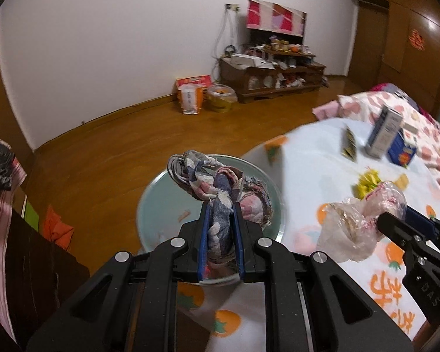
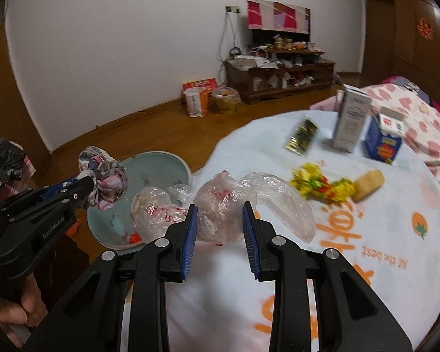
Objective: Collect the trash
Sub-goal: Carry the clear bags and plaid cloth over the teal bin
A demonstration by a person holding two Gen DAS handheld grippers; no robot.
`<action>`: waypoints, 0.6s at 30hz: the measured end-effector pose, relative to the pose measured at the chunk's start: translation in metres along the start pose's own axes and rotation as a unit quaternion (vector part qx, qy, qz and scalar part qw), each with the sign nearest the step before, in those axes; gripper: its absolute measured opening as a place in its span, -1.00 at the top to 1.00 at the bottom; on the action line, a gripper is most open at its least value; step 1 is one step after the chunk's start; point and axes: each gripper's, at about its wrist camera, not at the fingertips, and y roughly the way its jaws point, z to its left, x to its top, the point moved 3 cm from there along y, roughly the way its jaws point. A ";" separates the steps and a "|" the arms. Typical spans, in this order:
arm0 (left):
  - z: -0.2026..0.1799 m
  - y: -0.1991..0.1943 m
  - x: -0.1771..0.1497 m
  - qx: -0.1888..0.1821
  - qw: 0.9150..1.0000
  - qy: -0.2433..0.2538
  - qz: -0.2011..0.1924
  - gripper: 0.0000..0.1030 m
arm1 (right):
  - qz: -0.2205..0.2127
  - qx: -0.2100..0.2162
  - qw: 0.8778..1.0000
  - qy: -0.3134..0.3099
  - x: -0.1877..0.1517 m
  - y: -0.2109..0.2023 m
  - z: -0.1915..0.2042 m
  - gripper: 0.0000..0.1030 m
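My left gripper (image 1: 221, 208) is shut on a crumpled patchwork cloth rag (image 1: 217, 182), held over the pale blue round bin (image 1: 161, 193) that stands on the floor beside the table. The right wrist view shows that gripper (image 2: 88, 189) at the left with the rag (image 2: 105, 176) bunched at its tips above the bin (image 2: 158, 170). My right gripper (image 2: 220, 214) is shut on a crumpled clear plastic bag (image 2: 228, 205) with red print, held above the table's left edge. In the left wrist view the bag (image 1: 355, 223) hangs from the right gripper (image 1: 391, 217).
On the white table cloth with orange prints (image 2: 352, 249) lie a yellow wrapper (image 2: 322, 184), a biscuit piece (image 2: 369, 183), a gold-black sachet (image 2: 303, 136), a grey carton (image 2: 350, 120) and a blue carton (image 2: 384, 139). Beyond are wooden floor, a cluttered TV stand (image 2: 281, 70) and a bed (image 2: 419, 117) at the right.
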 end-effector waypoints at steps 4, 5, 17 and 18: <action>0.021 0.005 0.005 0.015 1.000 -0.021 -0.001 0.71 | 0.000 0.008 1.000 -0.014 0.007 0.010 0.017 0.40; 0.025 0.007 0.006 0.018 1.000 -0.025 -0.001 0.71 | 0.002 0.011 1.000 -0.018 0.010 0.015 0.023 0.40; 0.050 0.036 0.006 0.036 0.998 -0.045 0.021 0.71 | 0.017 0.025 0.999 -0.037 0.023 0.055 0.055 0.40; 0.051 0.039 0.005 0.037 0.998 -0.046 0.024 0.71 | 0.020 0.026 0.999 -0.039 0.024 0.059 0.057 0.40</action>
